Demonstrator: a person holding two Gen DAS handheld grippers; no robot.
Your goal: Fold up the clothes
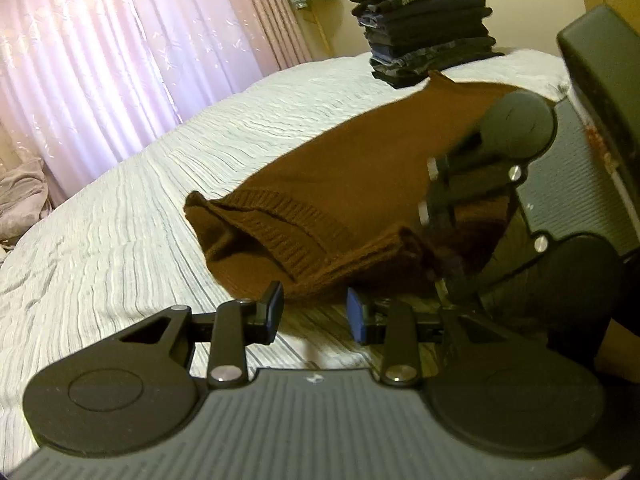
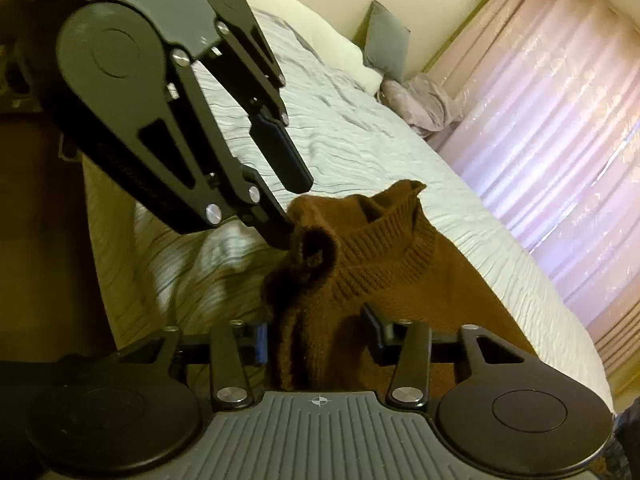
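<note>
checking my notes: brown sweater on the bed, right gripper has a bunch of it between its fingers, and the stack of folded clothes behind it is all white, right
Not quite. The stack is dark, black and navy with one striped piece, as the left wrist view shows. The rest holds: the brown sweater lies on the bed, bunched between the right gripper fingers.

The brown sweater (image 1: 352, 184) is soft knit cloth with a ribbed neckline. The bed cover (image 1: 140, 208) is crinkled white cloth. Both grippers are matt black plastic with shiny metal screws. The curtains (image 1: 100, 40) are glossy sheer fabric.
</note>
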